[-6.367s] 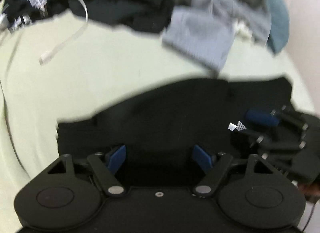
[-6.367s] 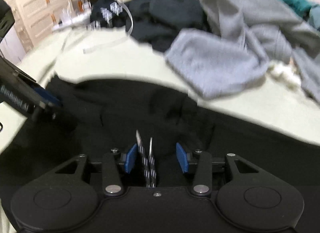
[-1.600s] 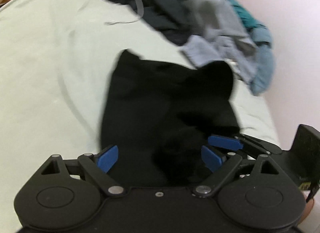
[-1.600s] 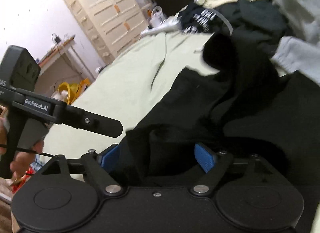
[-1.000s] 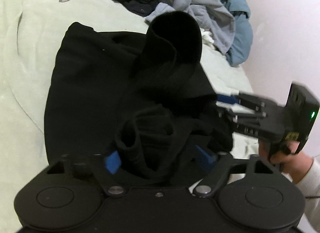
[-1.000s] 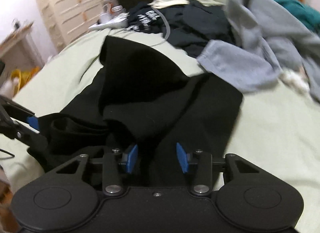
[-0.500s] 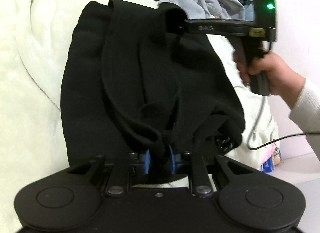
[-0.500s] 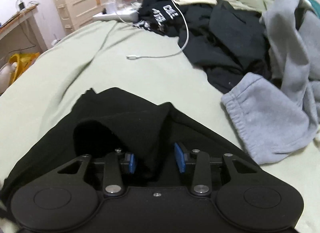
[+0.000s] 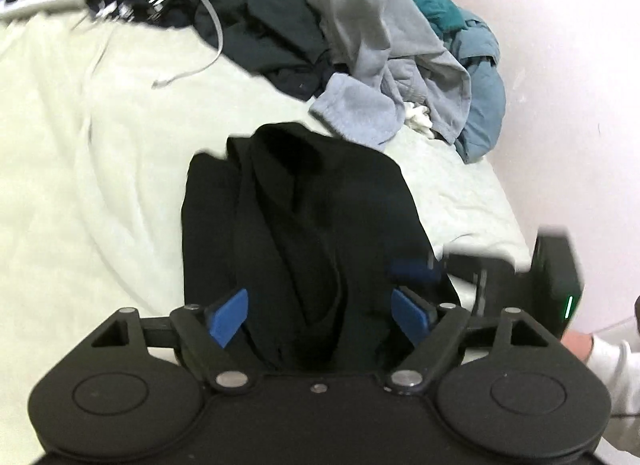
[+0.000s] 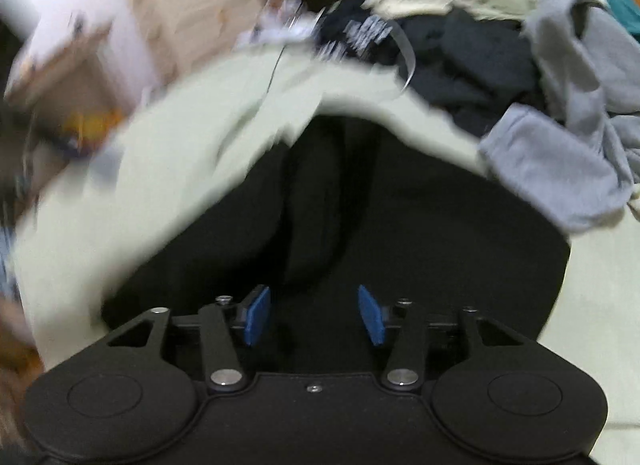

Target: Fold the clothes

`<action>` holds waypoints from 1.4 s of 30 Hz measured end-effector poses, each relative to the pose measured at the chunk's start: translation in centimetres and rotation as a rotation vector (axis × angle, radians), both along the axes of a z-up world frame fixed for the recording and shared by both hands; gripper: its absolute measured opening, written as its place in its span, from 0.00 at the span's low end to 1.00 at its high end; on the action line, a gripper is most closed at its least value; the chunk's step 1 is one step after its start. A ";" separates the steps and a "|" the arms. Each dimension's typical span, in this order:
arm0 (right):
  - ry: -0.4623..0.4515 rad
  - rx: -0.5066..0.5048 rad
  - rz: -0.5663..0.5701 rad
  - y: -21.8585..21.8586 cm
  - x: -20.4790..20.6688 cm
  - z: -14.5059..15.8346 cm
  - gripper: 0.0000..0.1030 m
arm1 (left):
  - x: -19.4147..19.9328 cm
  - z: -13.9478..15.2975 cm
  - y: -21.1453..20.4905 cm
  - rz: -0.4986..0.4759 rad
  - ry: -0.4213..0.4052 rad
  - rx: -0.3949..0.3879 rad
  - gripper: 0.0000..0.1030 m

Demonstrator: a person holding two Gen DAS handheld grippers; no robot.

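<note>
Hovering with my left claw [image 9: 319,316] released and its jaws just widening over the black garment [image 9: 304,225] lying ahead on the bed [image 9: 80,185], right claw [image 10: 314,315] also unclenched; I am risking snagging loose folds.

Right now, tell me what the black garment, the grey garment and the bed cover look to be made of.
Black garment: soft matte knit, perhaps cotton; it slumps in thick, dull folds.
Grey garment: fleecy sweatshirt-type fabric, seemingly; fuzzy surface, ribbed cuff.
Bed cover: pale green, plush-looking cloth with soft wrinkles; the fibre can't be told.
</note>
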State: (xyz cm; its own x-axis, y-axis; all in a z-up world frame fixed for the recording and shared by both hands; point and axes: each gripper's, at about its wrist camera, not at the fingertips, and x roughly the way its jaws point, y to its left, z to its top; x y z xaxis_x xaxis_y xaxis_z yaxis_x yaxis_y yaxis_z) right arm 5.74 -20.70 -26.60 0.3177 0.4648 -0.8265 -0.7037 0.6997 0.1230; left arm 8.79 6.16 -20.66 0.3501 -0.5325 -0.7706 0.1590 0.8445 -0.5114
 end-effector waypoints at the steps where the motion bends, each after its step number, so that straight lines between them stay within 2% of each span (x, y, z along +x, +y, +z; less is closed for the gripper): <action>1: 0.004 -0.011 0.011 0.1 -0.7 -0.3 0.55 | 0.5 -0.4 -0.6 -0.017 0.013 0.012 0.78; 3: 0.004 -0.031 0.032 0.3 -2.5 -0.9 0.57 | 1.5 -1.4 -1.8 -0.048 0.040 0.031 0.78; 6: -0.011 -0.045 -0.004 0.9 -3.9 -1.2 0.57 | 2.3 -4.4 -3.6 -0.077 0.130 0.029 0.78; 9: -0.033 -0.060 -0.036 1.1 -4.9 -1.4 0.57 | 2.4 -6.4 -4.8 -0.087 0.169 0.054 0.78; 12: -0.043 -0.069 -0.052 1.1 -6.1 -1.6 0.57 | 2.4 -7.7 -6.0 -0.096 0.192 0.030 0.78; 16: -0.062 -0.066 -0.078 0.9 -7.6 -1.6 0.57 | 2.3 -9.7 -7.3 -0.103 0.236 0.070 0.77; 18: -0.075 -0.054 -0.095 0.5 -7.9 -1.1 0.54 | 2.0 -10.3 -7.4 -0.098 0.241 0.082 0.67; 19: -0.084 -0.043 -0.115 0.0 -8.0 -0.6 0.53 | 1.7 -10.4 -7.4 -0.091 0.230 0.095 0.51; 20: -0.097 -0.033 -0.140 -0.6 -8.3 -0.1 0.53 | 1.4 -10.5 -7.2 -0.081 0.220 0.104 0.30; 21: -0.113 -0.035 -0.156 -1.0 -8.6 0.3 0.53 | 1.1 -10.7 -6.9 -0.067 0.217 0.101 0.23; 24: -0.156 -0.056 -0.183 -2.0 -9.2 0.7 0.53 | 0.4 -11.3 -5.6 -0.016 0.214 0.068 0.16; 28: -0.171 -0.089 -0.231 -2.5 -8.9 0.3 0.51 | -0.5 -11.3 -4.0 0.039 0.210 0.030 0.14; 30: -0.150 -0.088 -0.279 -2.8 -8.8 -0.2 0.44 | -1.2 -11.4 -3.0 0.072 0.209 0.019 0.14; 33: -0.050 -0.078 -0.345 -3.8 -9.1 -2.2 0.37 | -2.5 -11.8 -1.8 0.115 0.220 -0.011 0.14; 36: 0.013 -0.089 -0.407 -5.1 -9.5 -3.6 0.37 | -3.4 -12.3 -0.6 0.170 0.242 -0.074 0.14; 38: 0.016 -0.063 -0.420 -5.4 -9.7 -2.9 0.37 | -3.9 -11.6 0.2 0.186 0.242 -0.091 0.17; 40: 0.008 -0.017 -0.434 -5.9 -10.1 -1.3 0.40 | -3.9 -10.0 0.5 0.175 0.219 -0.056 0.24; 42: -0.016 0.024 -0.458 -6.3 -10.7 0.7 0.41 | -3.7 -7.7 0.9 0.159 0.166 -0.032 0.26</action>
State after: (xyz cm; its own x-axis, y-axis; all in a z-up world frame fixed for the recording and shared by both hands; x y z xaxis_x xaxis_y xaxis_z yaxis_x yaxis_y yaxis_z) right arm -4.92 -27.03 -25.91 0.5070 0.2925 -0.8108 -0.3249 0.9361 0.1345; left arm 5.10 7.07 -28.37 0.3013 -0.5061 -0.8082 -0.0640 0.8349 -0.5467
